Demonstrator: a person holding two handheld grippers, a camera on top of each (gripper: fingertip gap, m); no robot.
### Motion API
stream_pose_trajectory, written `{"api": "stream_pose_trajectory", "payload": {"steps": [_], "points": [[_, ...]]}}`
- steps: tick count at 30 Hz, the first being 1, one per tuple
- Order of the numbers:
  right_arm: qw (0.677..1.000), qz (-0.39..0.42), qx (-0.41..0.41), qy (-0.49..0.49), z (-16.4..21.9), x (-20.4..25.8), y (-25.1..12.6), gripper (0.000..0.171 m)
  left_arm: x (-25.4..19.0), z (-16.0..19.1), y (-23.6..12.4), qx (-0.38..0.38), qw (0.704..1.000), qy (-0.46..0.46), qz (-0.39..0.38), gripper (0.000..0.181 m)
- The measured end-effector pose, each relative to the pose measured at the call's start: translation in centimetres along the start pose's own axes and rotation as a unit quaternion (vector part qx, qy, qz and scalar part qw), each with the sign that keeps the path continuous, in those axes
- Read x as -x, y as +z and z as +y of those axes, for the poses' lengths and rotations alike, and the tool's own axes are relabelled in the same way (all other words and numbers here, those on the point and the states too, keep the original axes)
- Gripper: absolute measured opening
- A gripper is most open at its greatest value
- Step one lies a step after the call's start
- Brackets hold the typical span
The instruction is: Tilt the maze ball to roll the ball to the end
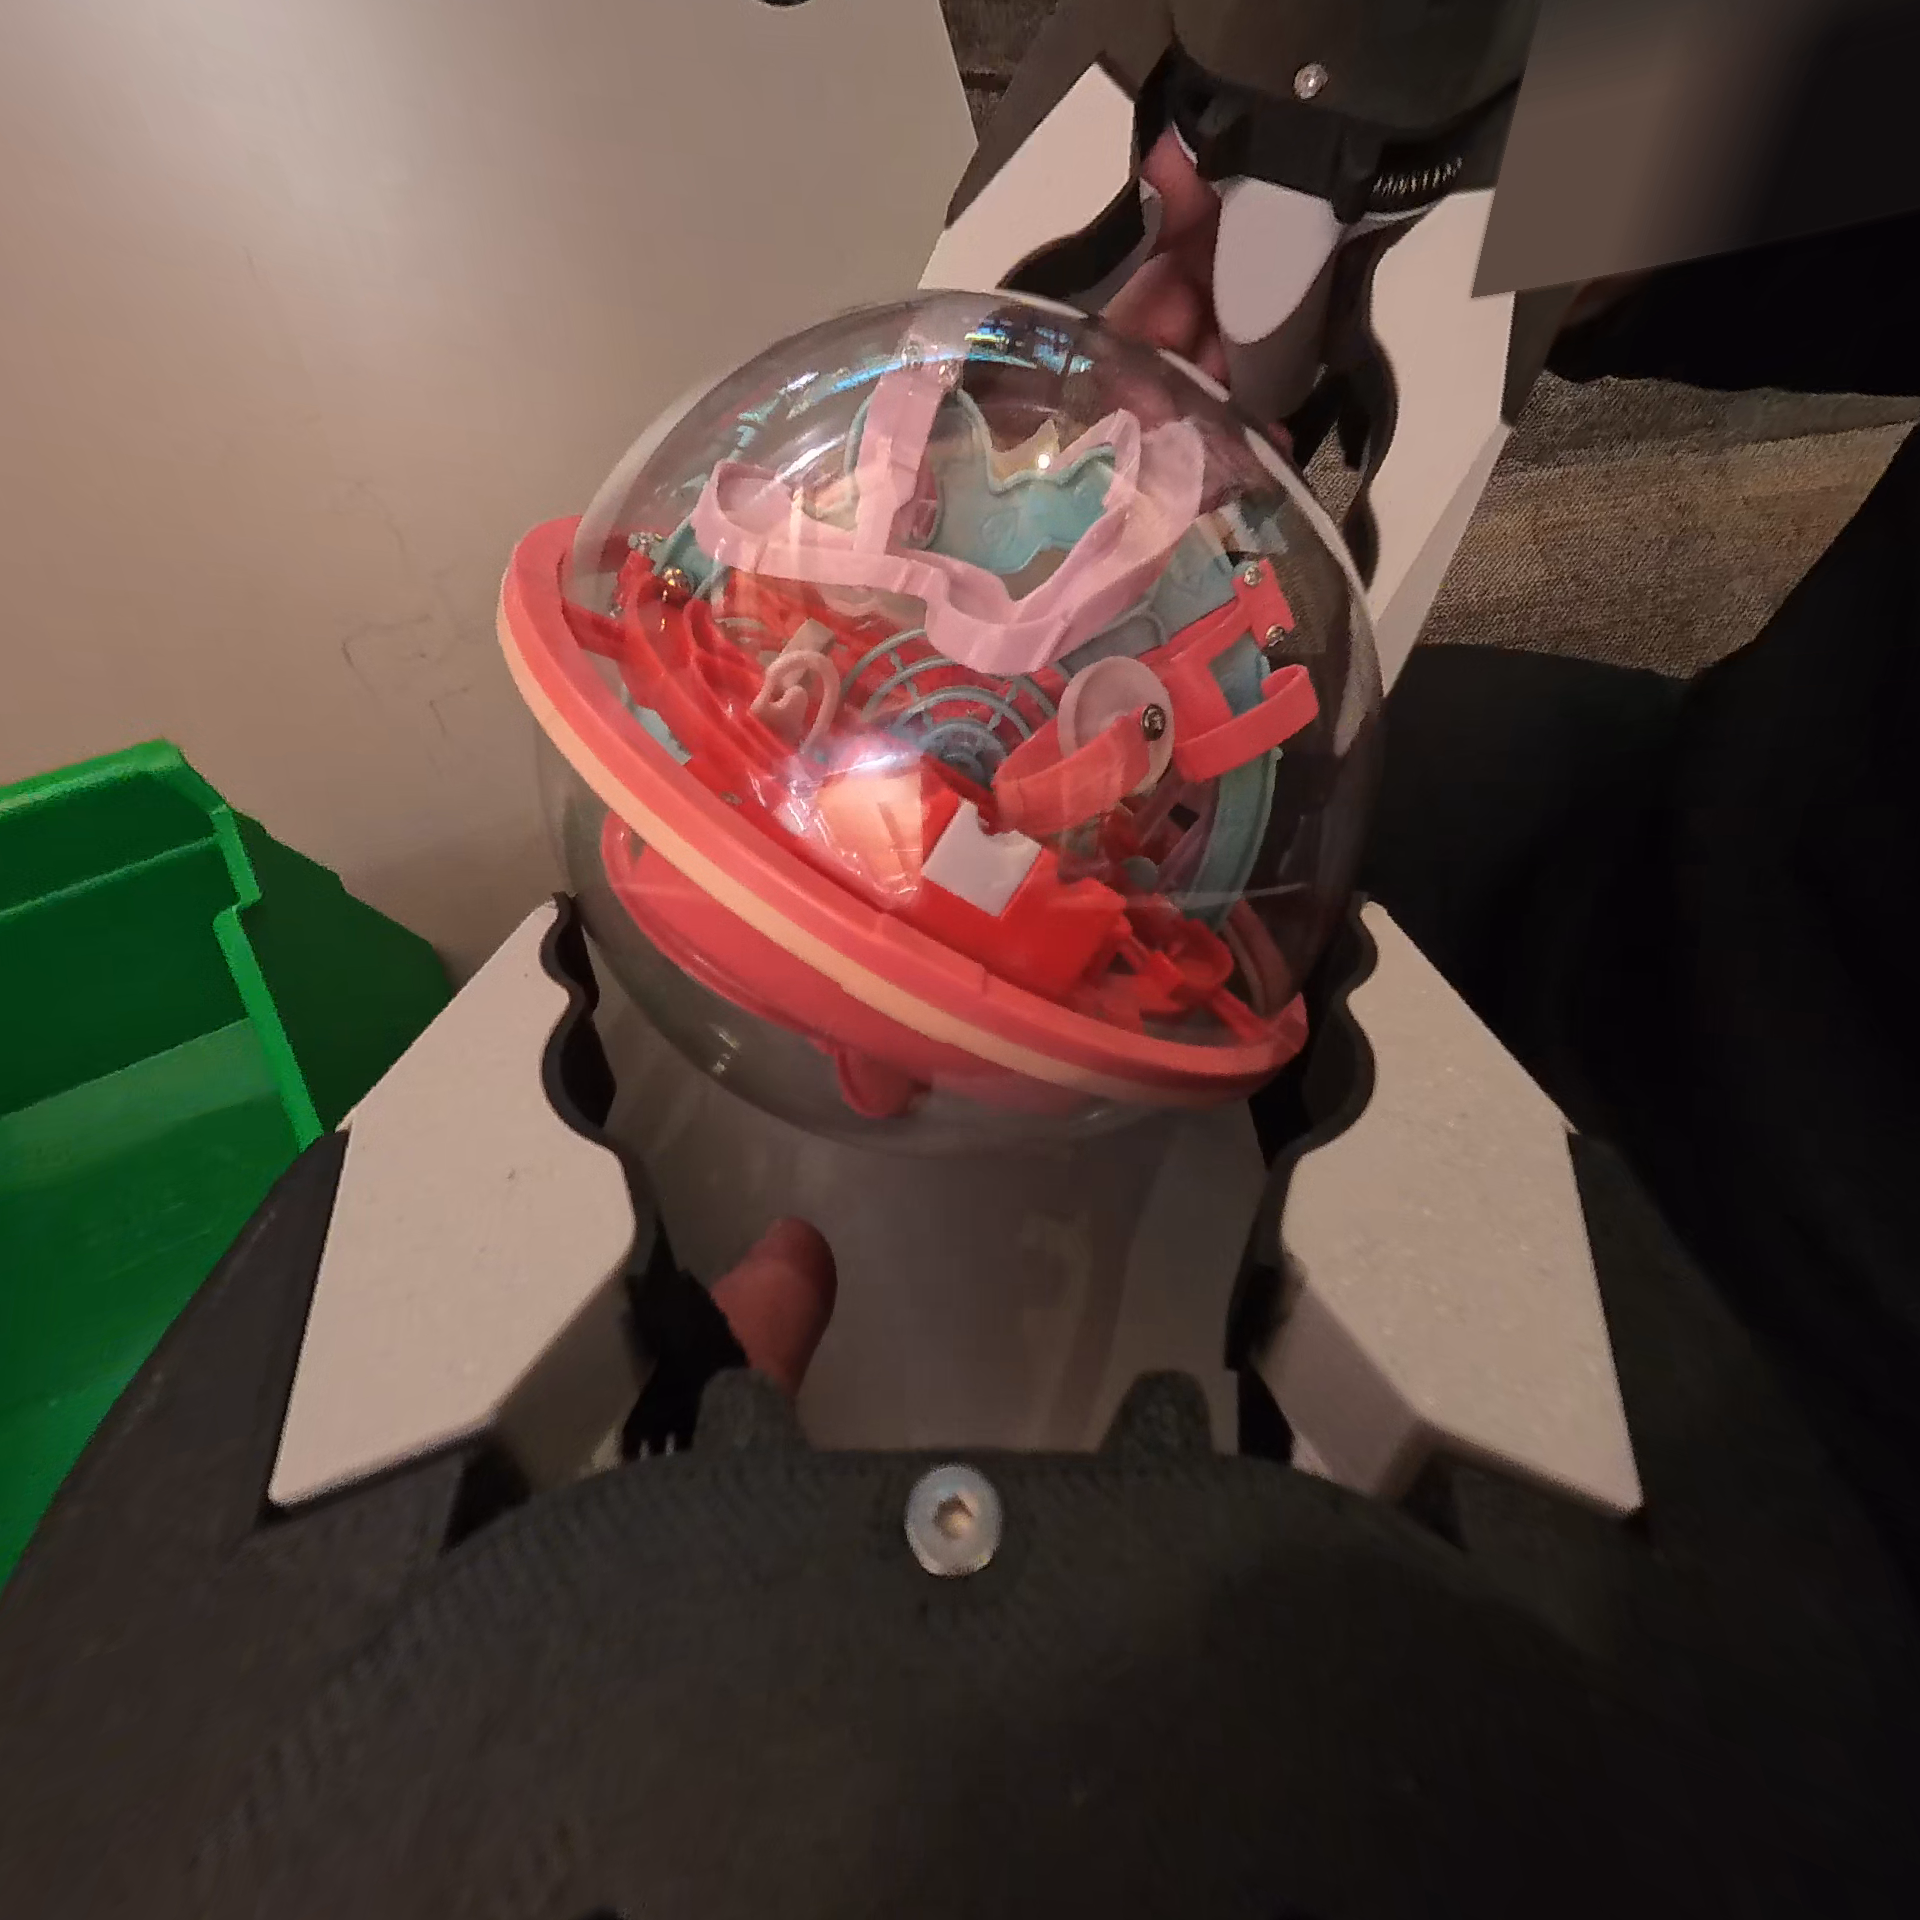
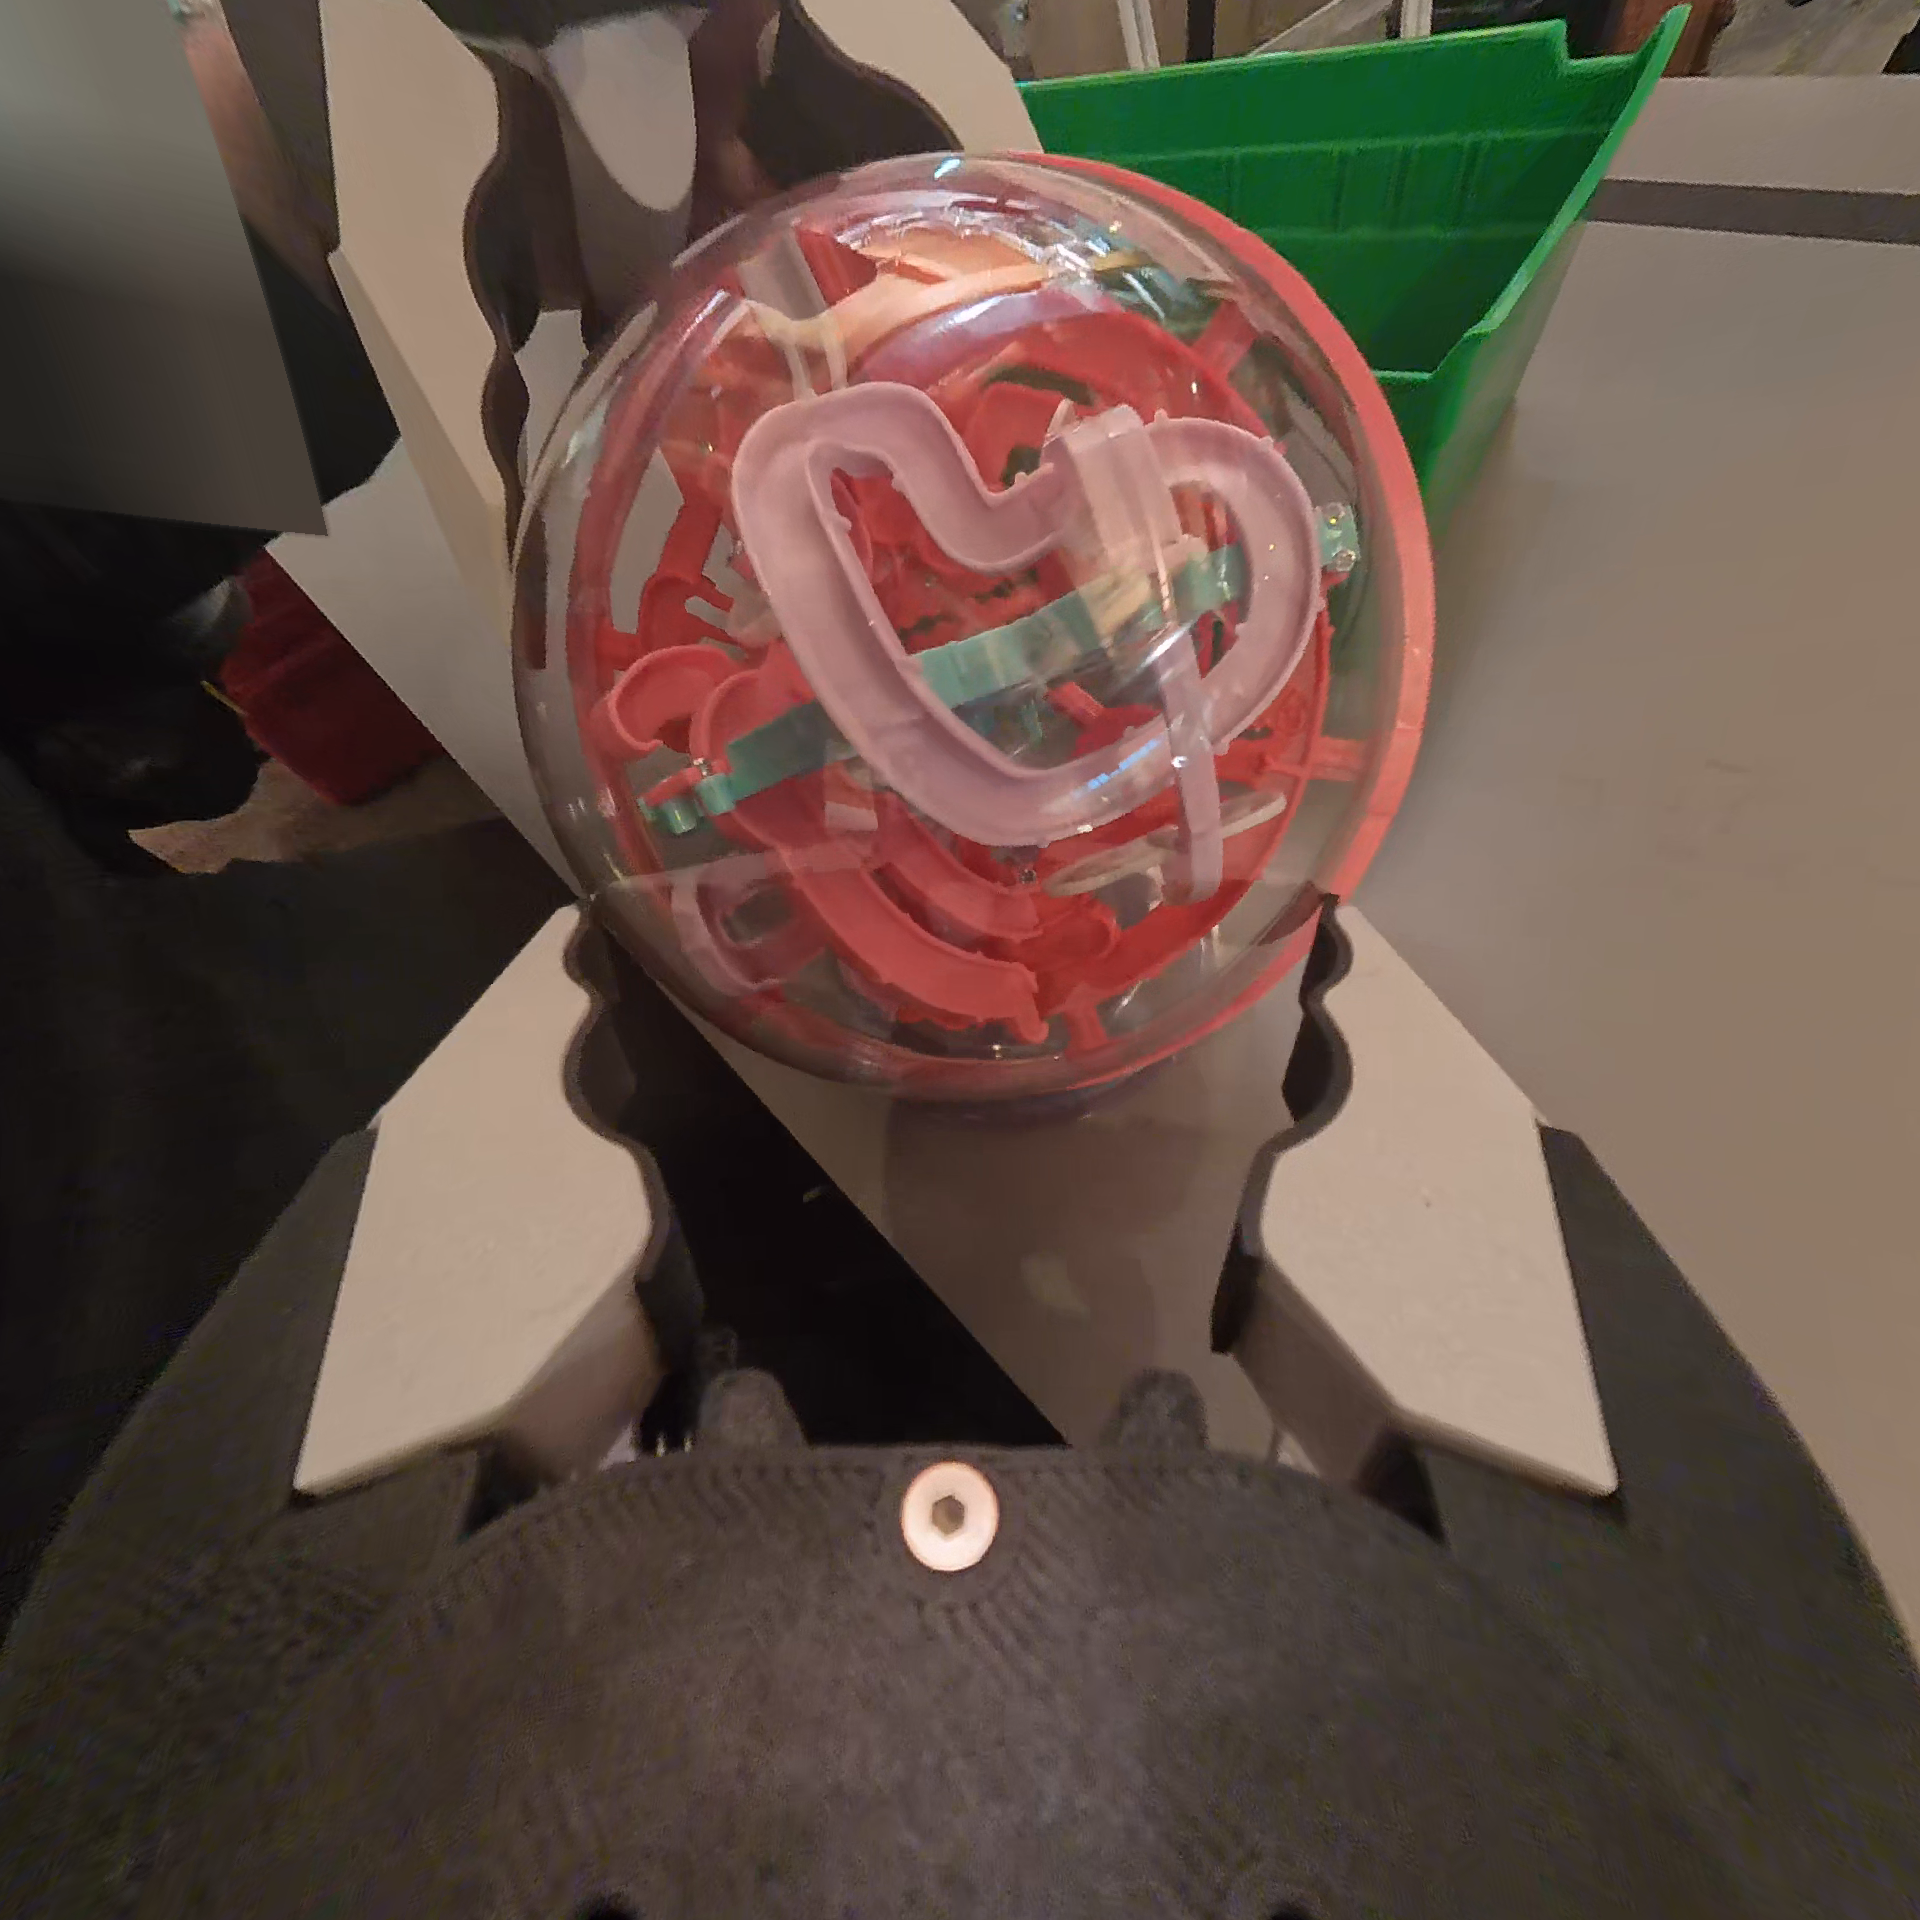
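The maze ball [image 1: 935,675] is a clear sphere with a red ring around its middle and pink, teal and red tracks inside. It fills the centre of the right wrist view too [image 2: 966,623]. My left gripper [image 1: 961,925] is shut on its near side, one finger on each flank. My right gripper [image 2: 951,914] grips it the same way from the opposite side, and shows at the top of the left wrist view [image 1: 1236,312]. The ring sits tilted in the left wrist view. I cannot make out the small rolling ball inside.
A green plastic bin [image 1: 125,935] stands to my left, and behind the ball in the right wrist view [image 2: 1351,208]. A white table [image 2: 1683,727] lies under and beside the ball, its corner below it. Grey carpet [image 1: 1662,468] and a red object [image 2: 312,707] lie beyond.
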State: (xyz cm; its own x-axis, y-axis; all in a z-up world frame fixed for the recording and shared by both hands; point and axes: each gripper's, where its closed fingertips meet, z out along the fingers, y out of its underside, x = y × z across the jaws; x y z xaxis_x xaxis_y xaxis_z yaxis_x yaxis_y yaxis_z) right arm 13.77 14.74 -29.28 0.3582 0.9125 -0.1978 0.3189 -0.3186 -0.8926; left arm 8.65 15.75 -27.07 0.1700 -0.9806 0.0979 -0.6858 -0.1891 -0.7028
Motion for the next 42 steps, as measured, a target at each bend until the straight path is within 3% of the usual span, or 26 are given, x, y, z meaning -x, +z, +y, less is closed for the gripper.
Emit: {"api": "stream_pose_trajectory", "payload": {"steps": [24, 42], "points": [[1.000, -0.006, -0.013, 0.017, 0.3, -0.2, 0.7, 0.129, 0.2, -0.6, 0.2, 0.013, 0.999, 0.012, -0.030, 0.138], [1.000, 0.009, -0.002, 0.002, -0.4, -0.3, 0.3, 0.128, 0.4, -0.1, 0.4, -0.004, 1.000, -0.026, 0.000, 0.139]]}}
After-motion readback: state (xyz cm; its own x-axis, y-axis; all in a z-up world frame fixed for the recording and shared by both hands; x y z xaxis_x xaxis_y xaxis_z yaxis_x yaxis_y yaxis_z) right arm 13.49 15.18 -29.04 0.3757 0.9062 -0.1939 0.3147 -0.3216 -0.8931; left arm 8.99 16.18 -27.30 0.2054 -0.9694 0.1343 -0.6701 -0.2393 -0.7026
